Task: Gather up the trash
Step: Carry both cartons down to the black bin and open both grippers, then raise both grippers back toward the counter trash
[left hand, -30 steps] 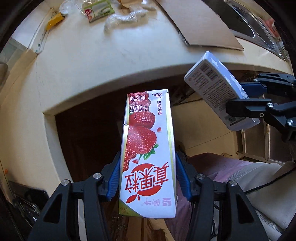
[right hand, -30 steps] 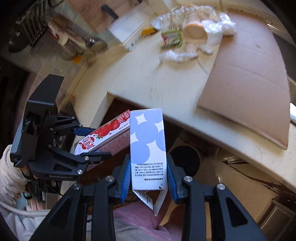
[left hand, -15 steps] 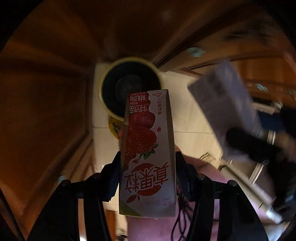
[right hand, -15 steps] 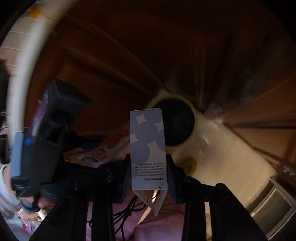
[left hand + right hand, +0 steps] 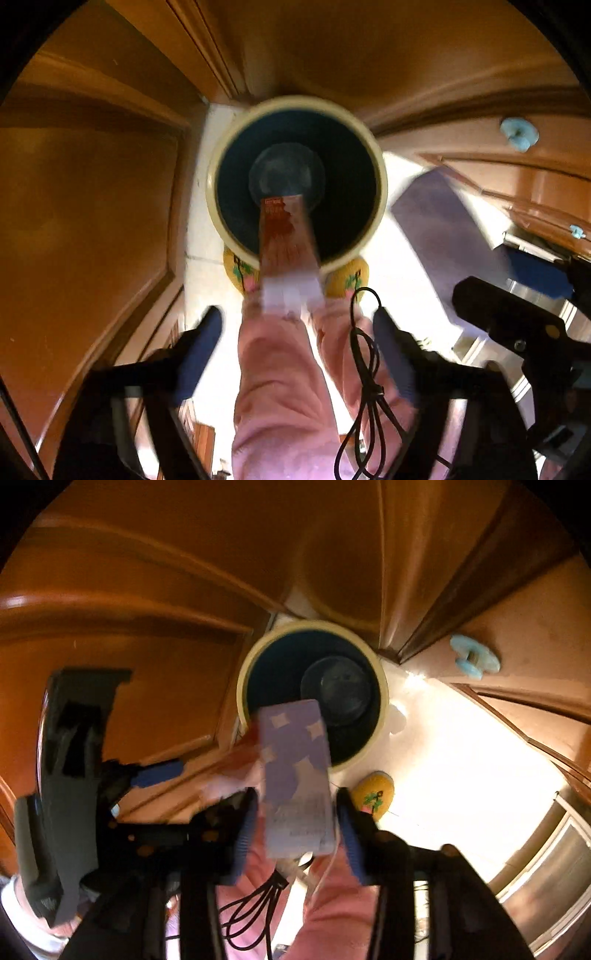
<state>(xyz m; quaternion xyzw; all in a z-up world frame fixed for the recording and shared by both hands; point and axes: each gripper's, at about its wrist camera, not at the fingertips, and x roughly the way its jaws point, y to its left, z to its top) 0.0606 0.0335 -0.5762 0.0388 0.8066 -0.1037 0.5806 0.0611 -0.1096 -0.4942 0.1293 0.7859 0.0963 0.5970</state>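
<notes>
A round bin [image 5: 299, 107] with a cream rim and dark inside stands on the pale floor below both grippers; it also shows in the right wrist view [image 5: 314, 627]. My left gripper [image 5: 299, 328] is open, and the red strawberry milk carton [image 5: 286, 243] is loose beyond its fingers, blurred, over the bin's mouth. My right gripper [image 5: 295, 808] has its jaws spread with small gaps beside the blue-and-white carton [image 5: 295, 771], which hangs blurred at the bin's near rim. That carton also shows in the left wrist view [image 5: 443, 236].
Brown wooden cabinet doors [image 5: 92, 221] close in around the bin on the left and behind. A yellow slipper [image 5: 373, 790] and pink-trousered legs [image 5: 288, 387] are near the bin. A black cable [image 5: 364, 369] hangs by the legs. A steel panel [image 5: 546, 878] is at the lower right.
Both grippers have swung down from the counter to over the bin. Both have opened, and the two cartons have left the fingers and are dropping toward the bin.
</notes>
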